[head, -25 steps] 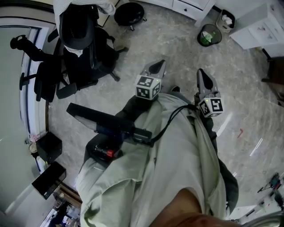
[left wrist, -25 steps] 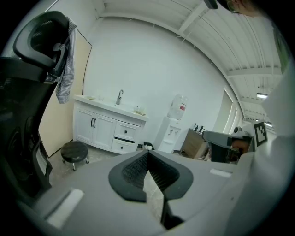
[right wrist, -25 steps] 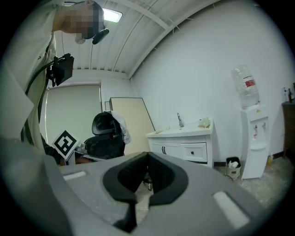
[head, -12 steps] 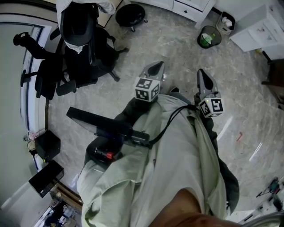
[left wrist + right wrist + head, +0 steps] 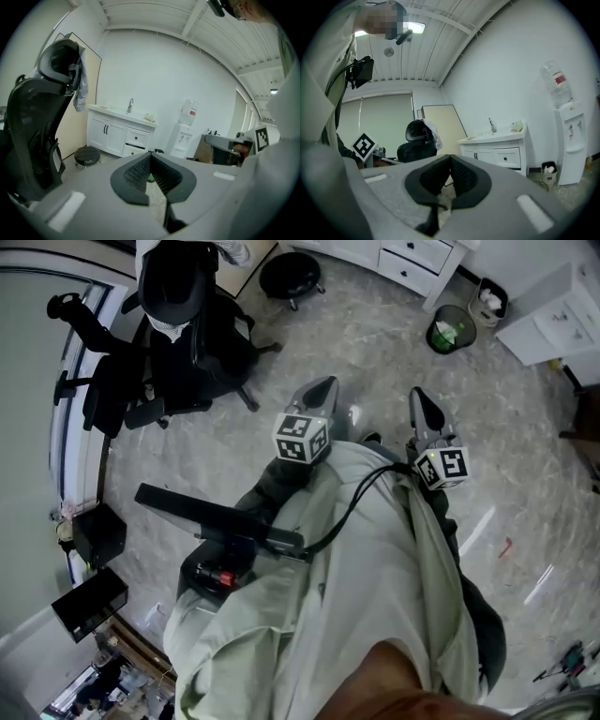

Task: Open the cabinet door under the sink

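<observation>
The white sink cabinet (image 5: 412, 257) stands against the far wall, several steps away across the floor. In the left gripper view its two doors (image 5: 107, 137) with dark handles are closed under a faucet (image 5: 130, 104); drawers sit to their right. The cabinet (image 5: 493, 157) also shows in the right gripper view. My left gripper (image 5: 322, 387) (image 5: 150, 157) is shut on nothing and points toward the cabinet. My right gripper (image 5: 419, 395) (image 5: 450, 158) is held beside it, also shut and empty.
A black office chair (image 5: 178, 324) draped with clothing stands at the left, with a round black stool (image 5: 291, 273) in front of the cabinet. A waste bin (image 5: 450, 332) and a water dispenser (image 5: 184, 133) stand right of the cabinet. Another white drawer unit (image 5: 558, 306) is at the far right.
The left gripper has shifted a little to the left in the head view. The view has tilted, so more of the cabinet shows at the top. Both grippers stay shut.
</observation>
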Motion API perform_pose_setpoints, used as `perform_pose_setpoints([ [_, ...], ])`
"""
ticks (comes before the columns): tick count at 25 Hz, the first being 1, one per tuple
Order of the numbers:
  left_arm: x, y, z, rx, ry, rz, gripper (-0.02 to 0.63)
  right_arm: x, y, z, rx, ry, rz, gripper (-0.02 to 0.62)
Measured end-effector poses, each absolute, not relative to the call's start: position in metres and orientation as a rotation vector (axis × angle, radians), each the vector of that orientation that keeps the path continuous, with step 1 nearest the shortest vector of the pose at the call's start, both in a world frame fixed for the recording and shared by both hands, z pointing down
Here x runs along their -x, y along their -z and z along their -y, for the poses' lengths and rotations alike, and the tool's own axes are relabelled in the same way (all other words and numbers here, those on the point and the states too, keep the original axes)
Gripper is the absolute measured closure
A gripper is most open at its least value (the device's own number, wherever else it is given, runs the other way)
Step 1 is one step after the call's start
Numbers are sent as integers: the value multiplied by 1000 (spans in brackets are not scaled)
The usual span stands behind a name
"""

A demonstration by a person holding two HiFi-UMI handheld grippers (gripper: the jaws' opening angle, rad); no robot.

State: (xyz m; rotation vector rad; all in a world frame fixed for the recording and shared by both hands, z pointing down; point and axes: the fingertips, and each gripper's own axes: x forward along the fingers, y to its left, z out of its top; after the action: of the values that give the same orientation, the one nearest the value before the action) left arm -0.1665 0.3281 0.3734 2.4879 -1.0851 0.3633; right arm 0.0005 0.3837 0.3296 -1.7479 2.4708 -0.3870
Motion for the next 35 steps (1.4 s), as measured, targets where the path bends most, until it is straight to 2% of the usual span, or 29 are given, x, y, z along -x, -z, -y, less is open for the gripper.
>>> perform_pose_setpoints([
  [4,161,-379,-327,-2488,-380,1061,598,0,-334,-384,1756,395,-2487,594],
  [17,79,-407,-269,-2564,-494,737,598,-71,-356,-359,2056,489,-2230,594],
  [26,64,-406,-152,-2582,-517,609,598,-56,-373,-250,2089,631,-2210,594],
  [35,51,-410,-76,-2598,-539,491,598,-56,-366,-166,2135,603,-2182,594],
])
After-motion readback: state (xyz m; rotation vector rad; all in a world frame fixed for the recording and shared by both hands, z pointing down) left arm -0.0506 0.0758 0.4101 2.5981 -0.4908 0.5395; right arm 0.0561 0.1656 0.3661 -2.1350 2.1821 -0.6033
